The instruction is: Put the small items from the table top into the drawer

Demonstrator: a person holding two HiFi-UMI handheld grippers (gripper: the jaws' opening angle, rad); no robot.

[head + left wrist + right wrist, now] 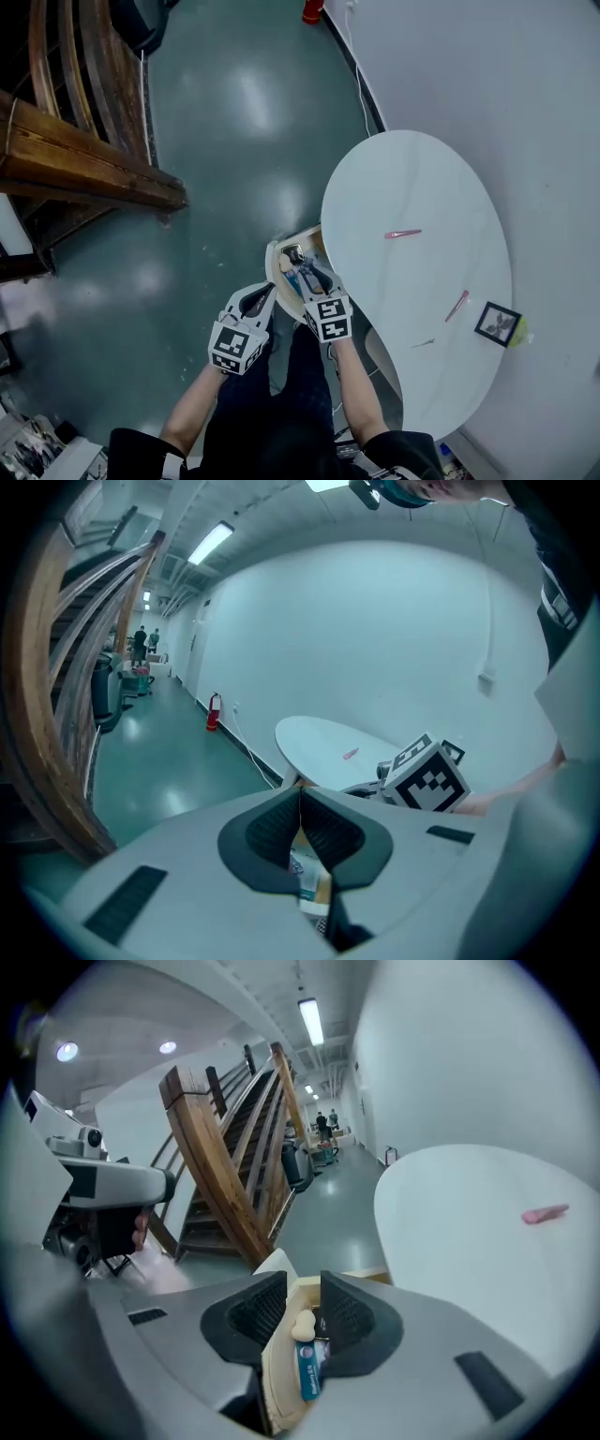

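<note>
on table [412, 178] – pink clip [403, 233] lies left-right | left gripper [300, 797] jaws closed | right gripper [302, 1286] jaws apart, empty

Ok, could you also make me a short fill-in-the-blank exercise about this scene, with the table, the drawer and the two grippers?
1. The drawer under the white table stands ____.
2. The two hair clips on the table are ____ in colour.
3. The jaws of the right gripper stand ____ from each other.
4. The jaw tips of the left gripper touch, and it holds ____.

Missing words: open; pink; apart; nothing.
</note>
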